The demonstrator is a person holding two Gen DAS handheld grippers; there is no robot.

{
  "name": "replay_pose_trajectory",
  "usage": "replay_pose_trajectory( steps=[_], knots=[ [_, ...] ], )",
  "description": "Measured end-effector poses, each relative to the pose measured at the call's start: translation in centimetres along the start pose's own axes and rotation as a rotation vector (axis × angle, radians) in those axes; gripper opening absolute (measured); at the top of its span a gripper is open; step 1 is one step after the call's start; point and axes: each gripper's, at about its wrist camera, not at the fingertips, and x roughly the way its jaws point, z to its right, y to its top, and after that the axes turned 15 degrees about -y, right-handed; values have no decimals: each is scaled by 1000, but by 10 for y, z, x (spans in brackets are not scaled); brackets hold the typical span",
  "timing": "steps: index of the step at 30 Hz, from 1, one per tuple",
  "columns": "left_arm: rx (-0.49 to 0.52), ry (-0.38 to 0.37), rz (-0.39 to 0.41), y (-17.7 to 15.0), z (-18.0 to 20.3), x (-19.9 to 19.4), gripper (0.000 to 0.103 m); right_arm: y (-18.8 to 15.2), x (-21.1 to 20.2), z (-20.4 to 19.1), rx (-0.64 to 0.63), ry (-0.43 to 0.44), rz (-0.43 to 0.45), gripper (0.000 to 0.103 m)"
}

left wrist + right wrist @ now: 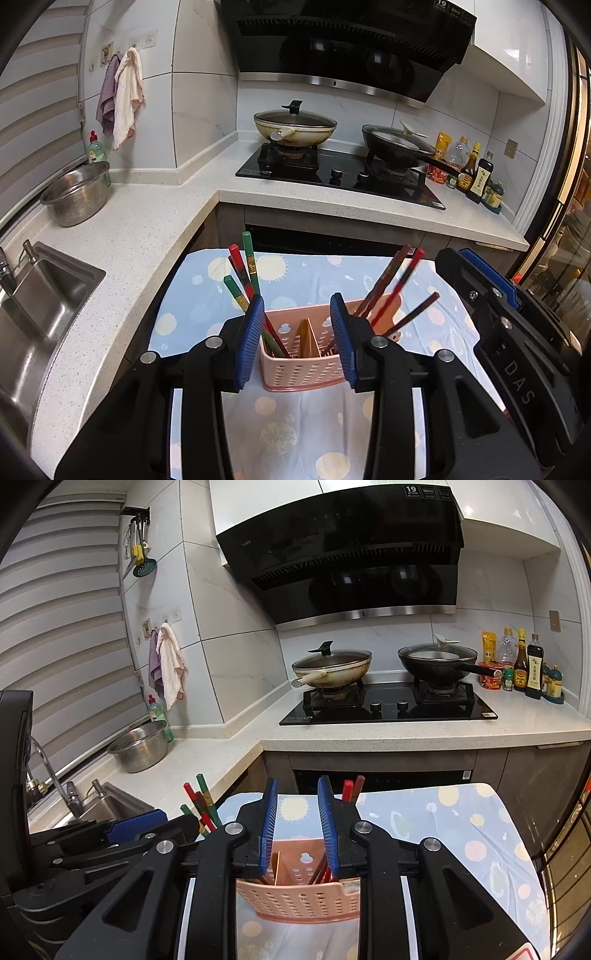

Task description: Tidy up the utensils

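Note:
A pink perforated utensil holder (303,371) stands on a blue patterned cloth (295,424). Its left compartment holds several red and green chopsticks (245,275). Its right compartment holds dark red chopsticks (397,286). A wooden piece (308,341) sits by the middle divider. My left gripper (297,314) is open and empty, its blue pads either side of the holder, above it. My right gripper (297,806) is open and empty, just above the holder (299,899); it also shows at the right edge of the left wrist view (491,280). The left chopsticks (199,801) stick up beside it.
A white speckled counter (122,258) wraps the corner, with a steel sink (33,314) and a metal colander (75,194) at left. A hob (340,177) carries two lidded pans. Sauce bottles (476,173) stand at the right. Cloths (123,96) hang on the wall.

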Motion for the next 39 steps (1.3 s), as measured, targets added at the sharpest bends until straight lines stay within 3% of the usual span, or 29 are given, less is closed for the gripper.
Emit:
replay_pose_trajectory(
  steps=[3, 10, 14, 22, 33, 39],
  knots=[
    [9, 7, 8, -4, 5, -8, 44, -2, -9, 2, 3, -3, -2, 23],
    [35, 22, 18, -14, 15, -28, 45, -12, -34, 8, 5, -12, -21, 24],
    [53, 36, 24, -24, 21, -42, 51, -19, -53, 9, -9, -36, -29, 36],
    [85, 60, 21, -50, 35, -61, 59, -42, -84, 11, -57, -64, -67, 36],
    [110, 142, 19, -93, 45, -79, 90, -79, -109, 23, -74, -97, -115, 36],
    [117, 176, 1, -112, 47, -83, 95, -97, -122, 34, -80, -123, -119, 56]
  ],
)
